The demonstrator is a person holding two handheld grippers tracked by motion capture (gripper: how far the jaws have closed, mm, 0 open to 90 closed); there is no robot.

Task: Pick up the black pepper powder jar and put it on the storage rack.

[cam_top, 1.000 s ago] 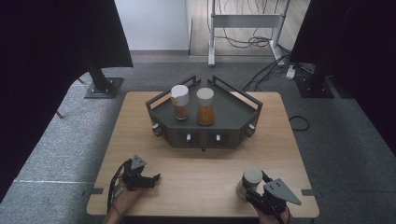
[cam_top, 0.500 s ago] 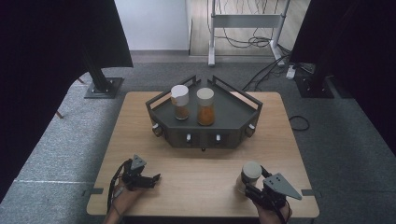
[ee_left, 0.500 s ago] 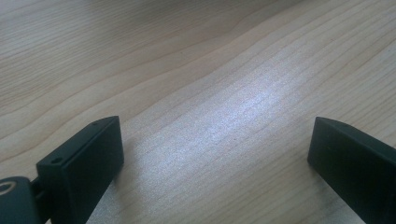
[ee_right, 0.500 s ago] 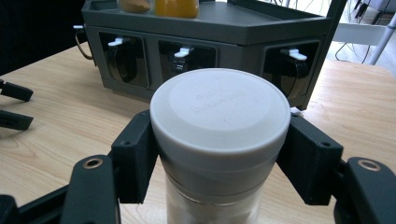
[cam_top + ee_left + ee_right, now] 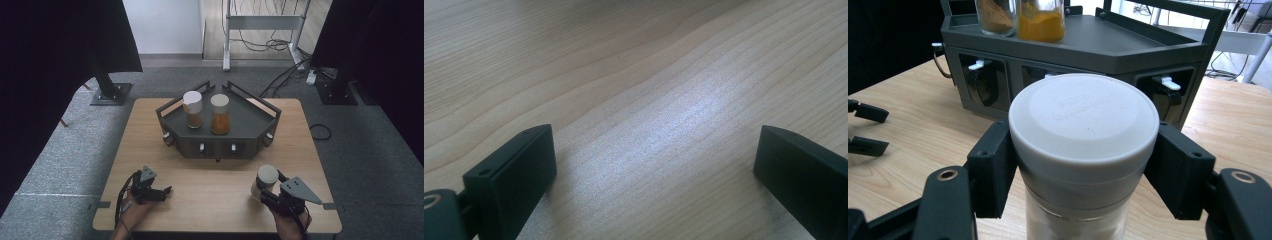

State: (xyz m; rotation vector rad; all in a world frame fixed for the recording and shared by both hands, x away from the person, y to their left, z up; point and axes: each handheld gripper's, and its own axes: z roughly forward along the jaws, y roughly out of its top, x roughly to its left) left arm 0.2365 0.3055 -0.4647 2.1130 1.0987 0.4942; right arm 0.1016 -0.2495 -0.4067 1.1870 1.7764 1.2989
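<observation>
- At the near right of the tabletop [image 5: 220,195], the right gripper [image 5: 270,192] is clamped on a jar with a pale grey lid [image 5: 265,181]; in the right gripper view its two black jaws press against the sides of that jar [image 5: 1083,150], just under the lid.
- Below the lid, the jar's glass shows a whitish filling.
- Over at the near left, the left gripper [image 5: 162,191] lies low on the wood with its jaws apart and nothing between them; the left gripper view looks past both jaws at bare wood grain [image 5: 649,125].
- A person's hand [image 5: 131,216] comes in from the bottom edge behind the left gripper, with a cable looping beside it.
- Farther back, in the middle of the tabletop, stands a dark grey angular rack [image 5: 250,125] with raised rails and small knobs along its front face.
- On top of the rack stand two upright jars, just beside each other: a jar of brown powder [image 5: 193,110] on the left and a jar of orange powder [image 5: 220,114] on the right, both with pale lids.
- The held jar is well apart from the rack, nearer the person.
</observation>
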